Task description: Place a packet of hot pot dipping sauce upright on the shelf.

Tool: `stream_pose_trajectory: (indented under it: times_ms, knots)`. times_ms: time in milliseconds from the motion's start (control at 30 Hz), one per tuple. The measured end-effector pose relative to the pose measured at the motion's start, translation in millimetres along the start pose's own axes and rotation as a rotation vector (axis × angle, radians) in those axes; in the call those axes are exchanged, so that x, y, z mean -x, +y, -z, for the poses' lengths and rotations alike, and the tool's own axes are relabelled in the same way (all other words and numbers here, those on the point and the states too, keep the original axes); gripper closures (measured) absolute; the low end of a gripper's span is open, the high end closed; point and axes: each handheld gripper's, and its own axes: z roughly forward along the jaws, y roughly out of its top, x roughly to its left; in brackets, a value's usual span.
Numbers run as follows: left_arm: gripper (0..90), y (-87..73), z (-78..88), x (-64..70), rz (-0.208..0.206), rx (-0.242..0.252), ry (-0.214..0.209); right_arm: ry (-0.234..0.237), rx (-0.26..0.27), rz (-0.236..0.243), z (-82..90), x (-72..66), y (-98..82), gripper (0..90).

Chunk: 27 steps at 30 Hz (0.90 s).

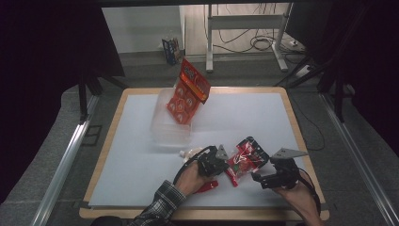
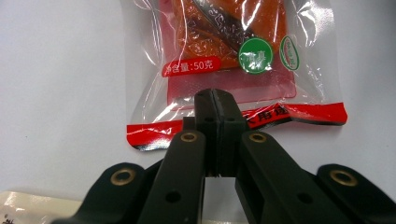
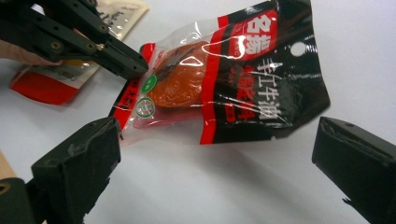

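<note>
On the table (image 1: 141, 155), the snack pack (image 1: 245, 157) lies near the front edge, between both grippers. The left gripper (image 2: 215, 100), jaws pressed together, pinches its red seal; that thin hold could slip or tear the film. The right gripper (image 3: 215, 161) stands spread, close beside. Open room lies toward the bin (image 1: 167, 127).

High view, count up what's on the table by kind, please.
Orange snack bag: 1
Clear bin: 1
Red and black packet: 1
Red packet: 1
Pale packet: 1
Total: 5
</note>
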Motion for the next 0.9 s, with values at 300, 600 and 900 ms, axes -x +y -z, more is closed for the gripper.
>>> stream_pose_trajectory:
  times_ms: [300, 600, 900]
  knots:
    - [90.0, -1.1, -0.5, 0.2, 0.006, 0.009, -0.001, 0.043, -0.039, -0.065, -13.8, 11.0, 7.1, 8.6]
    - [90.0, -0.6, -0.6, 1.1, 0.003, 0.006, 0.004, 0.130, -0.033, -0.081, -25.8, 13.5, 18.7, 21.2]
    - [90.0, -1.4, 0.2, 0.8, -0.007, 0.006, 0.008, 0.196, -0.038, -0.047, -37.2, -0.1, 42.1, 39.0]
